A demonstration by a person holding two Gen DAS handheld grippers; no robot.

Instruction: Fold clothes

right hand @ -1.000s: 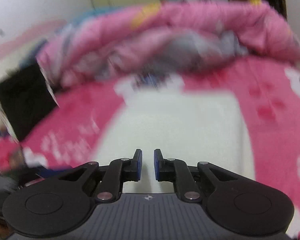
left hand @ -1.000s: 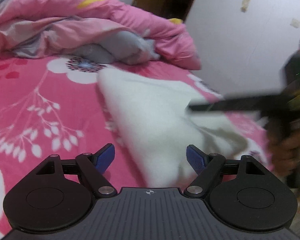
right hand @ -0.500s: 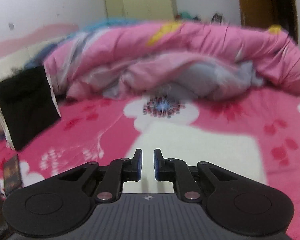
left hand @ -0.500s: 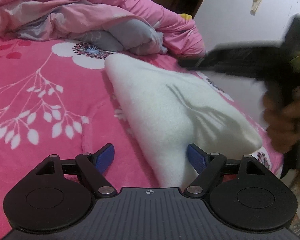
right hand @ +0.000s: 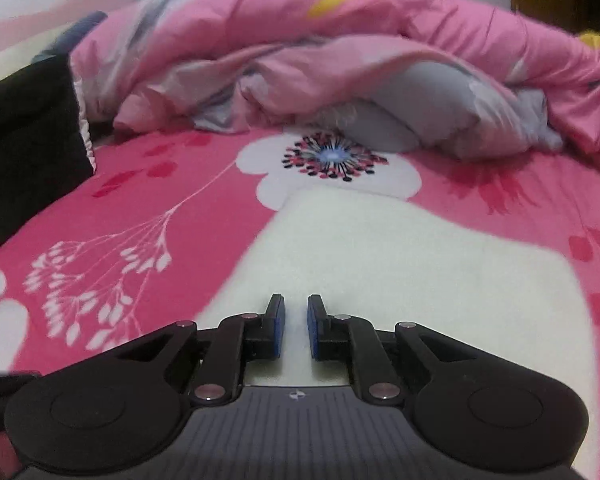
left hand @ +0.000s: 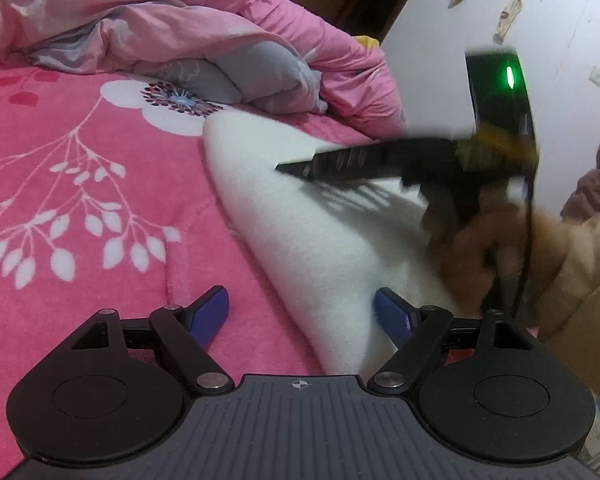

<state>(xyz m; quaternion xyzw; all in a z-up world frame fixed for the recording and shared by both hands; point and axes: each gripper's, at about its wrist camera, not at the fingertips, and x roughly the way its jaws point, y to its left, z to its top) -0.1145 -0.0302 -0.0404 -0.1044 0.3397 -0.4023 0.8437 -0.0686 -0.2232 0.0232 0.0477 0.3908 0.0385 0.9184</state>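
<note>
On the bed, a white fleece garment lies folded flat on the pink floral blanket, with its long edge running from near to far. In the right wrist view the same garment fills the near centre and its far edge stops just short of the big white flower print.

Left hand-held gripper: jaws spread wide, nothing pinched. The garment's near left edge sits between the blue pads; whether either pad touches the cloth I can't tell.

Right hand-held gripper: jaws nearly pressed together, with a narrow gap between the blue pads and no cloth caught in it. It points down at the garment's near part. In the left wrist view this gripper comes in from the right, motion-blurred, with its fingers over the middle of the garment and their shadow on the fleece just below. The person's right hand grips its handle, with a beige sleeve behind.

Far side of bed: rumpled pink and grey duvet, bunched along the far edge. A black cloth sits at far left in the right wrist view. White wall to the right in the left wrist view.
</note>
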